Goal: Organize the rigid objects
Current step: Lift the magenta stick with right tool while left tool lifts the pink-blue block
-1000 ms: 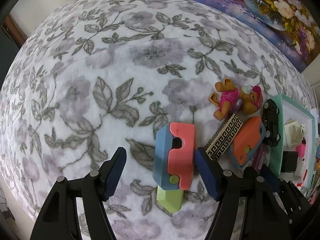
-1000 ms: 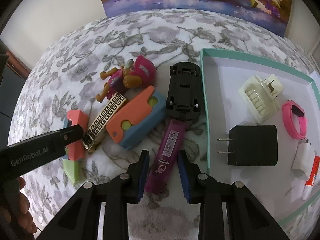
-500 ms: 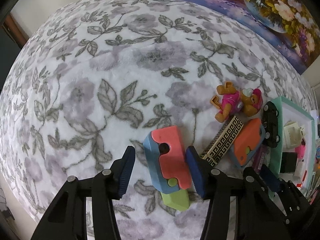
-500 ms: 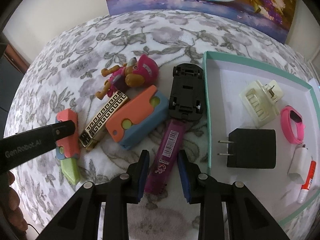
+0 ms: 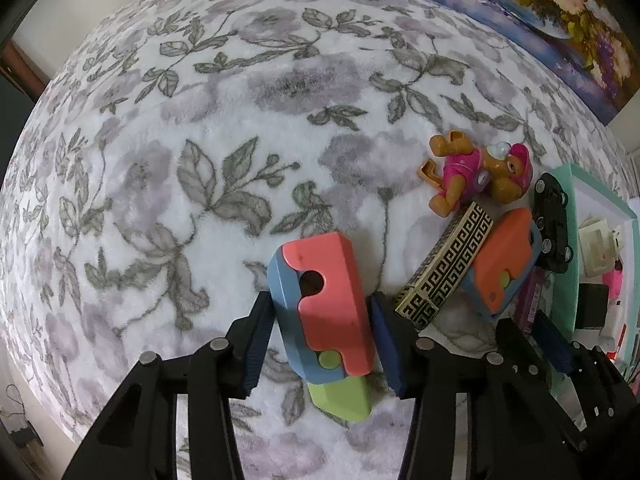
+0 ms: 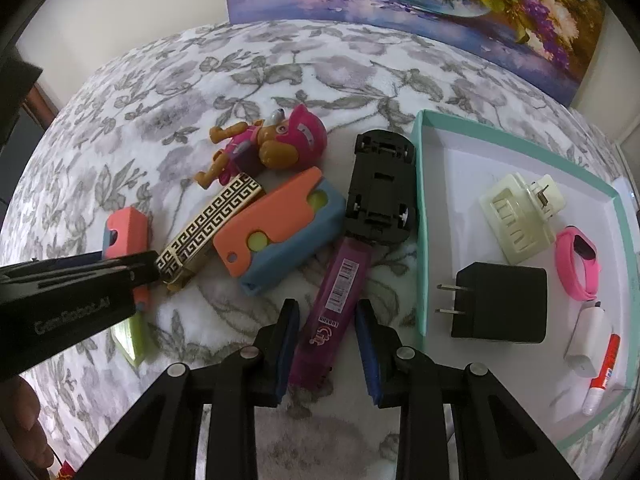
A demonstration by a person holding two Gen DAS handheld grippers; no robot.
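Observation:
A coral and blue toy knife (image 5: pixel 328 300) with a green blade lies askew on the flowered blanket. My left gripper (image 5: pixel 320 304) points straight down over it. Its jaws are closing, with the toy between them and thin gaps at both fingertips. Seen from the right wrist, the same toy (image 6: pixel 126 232) is partly hidden behind the left gripper's black body. My right gripper (image 6: pixel 326 312) stands open astride a purple barcoded bar (image 6: pixel 340 284), with a small gap on each side. A teal tray (image 6: pixel 418 200) lies to the right of that bar.
Between the two grippers lie a gold-and-black patterned bar (image 6: pixel 208 228), an orange and blue toy (image 6: pixel 276 228), a pup figure (image 6: pixel 276 144) and an upturned black toy car (image 6: pixel 380 184). The tray holds a black charger (image 6: pixel 504 304), a cream clip (image 6: pixel 520 216), a pink band (image 6: pixel 580 264) and a small tube (image 6: pixel 600 376).
The left jaws have narrowed a lot. The toy knife, which lay by the right finger, now sits tilted between both pads. The right gripper has hardly changed.

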